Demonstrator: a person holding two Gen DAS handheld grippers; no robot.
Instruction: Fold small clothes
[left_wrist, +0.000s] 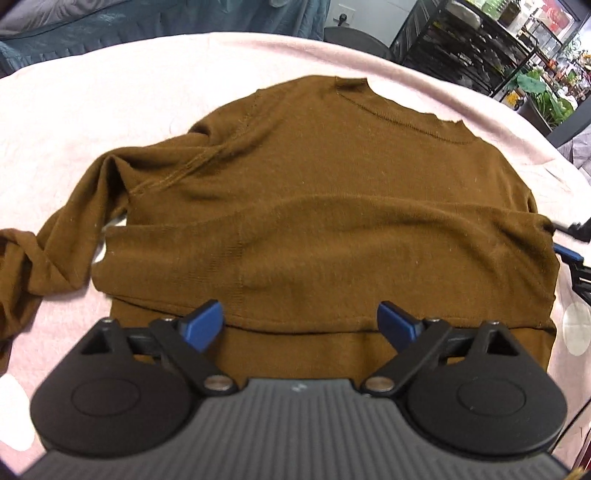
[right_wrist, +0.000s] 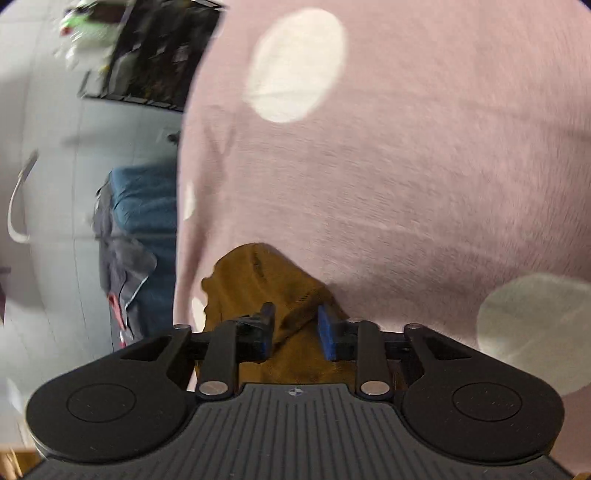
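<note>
So we're looking at a brown sweater lying flat on a pink cloth with white dots that's covering the counter. From the left wrist view, the sweater is sitting in the middle of the counter with its collar pointing toward the far edge and its hem toward us. One sleeve is lying folded across the body, running from the right side over to the left, and the other sleeve is trailing off bunched and twisted toward the left edge. Our left gripper is hovering just over the hem end, jaws spread wide with nothing pinched between them; the blue pads are sitting well apart above the fabric. Over at the right edge of that view we're seeing a bit of the right gripper, right by the folded sleeve's shoulder end. The right wrist view is pretty blurry, but our right gripper there is showing its jaws drawn in close with a bunched fold of the brown fabric lying between them; whether the pads are truly pressing on it we can't tell. Beyond the counter's far edge there's a teal blanket and dark wire shelving.
</note>
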